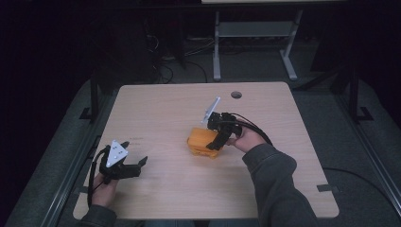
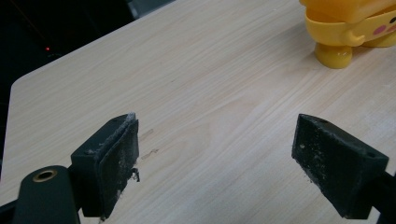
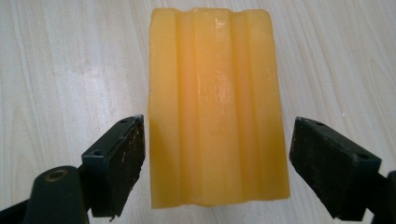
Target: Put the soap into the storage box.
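With jaws spread either side of the yellow toy (image 3: 217, 107) at mid-worktop (image 1: 165, 113), right tool (image 1: 218, 138) not yet gripping: smooth ribbed plastic, likely to slip or tip if pinched off-centre. Left tool (image 2: 224, 158) spread, empty, well apart.

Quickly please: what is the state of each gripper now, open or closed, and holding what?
Left gripper: open, holding nothing, above the table.
Right gripper: open, jaws either side of the yellow toy, not gripping.
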Demonstrator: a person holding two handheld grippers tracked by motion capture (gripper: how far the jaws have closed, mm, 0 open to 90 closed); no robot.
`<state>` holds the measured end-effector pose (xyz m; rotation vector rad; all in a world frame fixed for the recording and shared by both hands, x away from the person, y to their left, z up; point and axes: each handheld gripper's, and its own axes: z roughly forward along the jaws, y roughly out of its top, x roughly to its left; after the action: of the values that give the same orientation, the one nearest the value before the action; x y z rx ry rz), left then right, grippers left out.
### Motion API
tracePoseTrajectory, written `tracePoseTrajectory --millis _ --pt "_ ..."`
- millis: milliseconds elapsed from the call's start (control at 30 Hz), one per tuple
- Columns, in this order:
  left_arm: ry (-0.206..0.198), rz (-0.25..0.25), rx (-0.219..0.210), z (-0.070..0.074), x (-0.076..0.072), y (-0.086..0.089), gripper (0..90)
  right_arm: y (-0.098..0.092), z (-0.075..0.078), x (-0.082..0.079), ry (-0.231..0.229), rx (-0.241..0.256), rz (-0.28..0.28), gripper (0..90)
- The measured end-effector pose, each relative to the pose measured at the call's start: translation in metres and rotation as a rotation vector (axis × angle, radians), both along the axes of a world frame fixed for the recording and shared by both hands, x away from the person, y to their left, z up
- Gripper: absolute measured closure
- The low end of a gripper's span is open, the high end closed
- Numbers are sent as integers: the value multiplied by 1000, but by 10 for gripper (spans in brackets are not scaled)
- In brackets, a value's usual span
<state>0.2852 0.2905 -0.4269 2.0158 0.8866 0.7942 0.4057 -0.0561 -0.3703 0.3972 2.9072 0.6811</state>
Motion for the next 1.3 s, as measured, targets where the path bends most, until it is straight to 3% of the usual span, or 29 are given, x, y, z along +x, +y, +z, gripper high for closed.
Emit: tracePoseTrajectory --millis 700,800,867,1133,1300 --pt "0 0 6 0 0 0 141 -18 -1 -6 -8 15 -22 219" --pt "0 2 3 0 0 -1 141 -22 1 -7 -10 36 -32 224" --pt "1 0 5 0 0 -1 141 -23 0 -9 -12 14 -31 224" --pt "-1 1 1 -1 0 -1 141 -28 6 -16 -34 25 -30 243" --pt "1 1 4 0 0 -1 141 -40 1 -19 -22 26 -54 243"
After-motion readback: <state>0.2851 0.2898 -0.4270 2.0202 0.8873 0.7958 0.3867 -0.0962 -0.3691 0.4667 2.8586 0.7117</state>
